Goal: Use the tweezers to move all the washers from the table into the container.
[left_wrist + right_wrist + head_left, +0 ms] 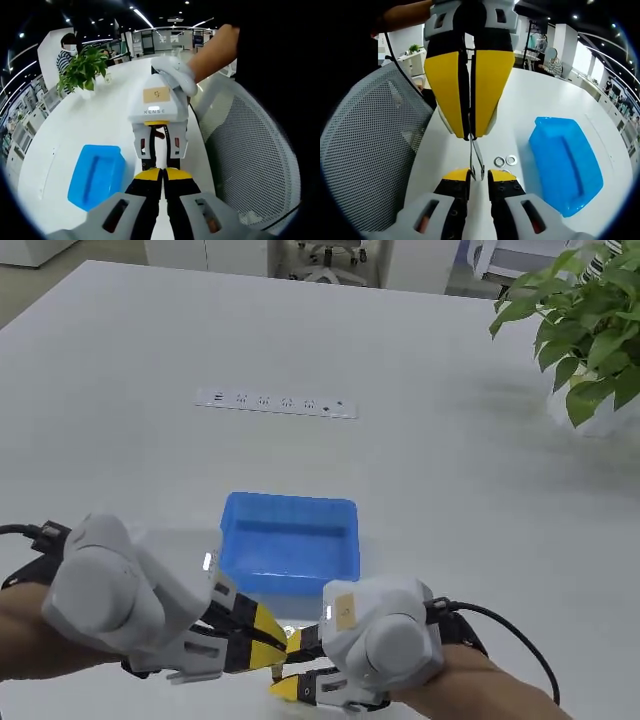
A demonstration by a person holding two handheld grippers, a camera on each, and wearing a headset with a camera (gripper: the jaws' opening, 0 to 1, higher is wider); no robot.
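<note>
Thin metal tweezers (477, 159) run between the two grippers, which face each other tip to tip at the table's near edge. My left gripper (163, 175) is shut on one end of the tweezers; in the right gripper view its big yellow jaws (470, 132) hang from above. My right gripper (479, 176) has its jaws close on either side of the other end. Two steel washers (505, 161) lie side by side on the white table, between the grippers and the blue container (565, 160). In the head view the container (290, 540) sits just beyond both grippers (280, 655).
A white power strip (275, 402) lies farther back on the table. A potted plant (590, 320) stands at the far right. A grey mesh chair (250, 150) is beside the table's near edge. People sit in the room behind.
</note>
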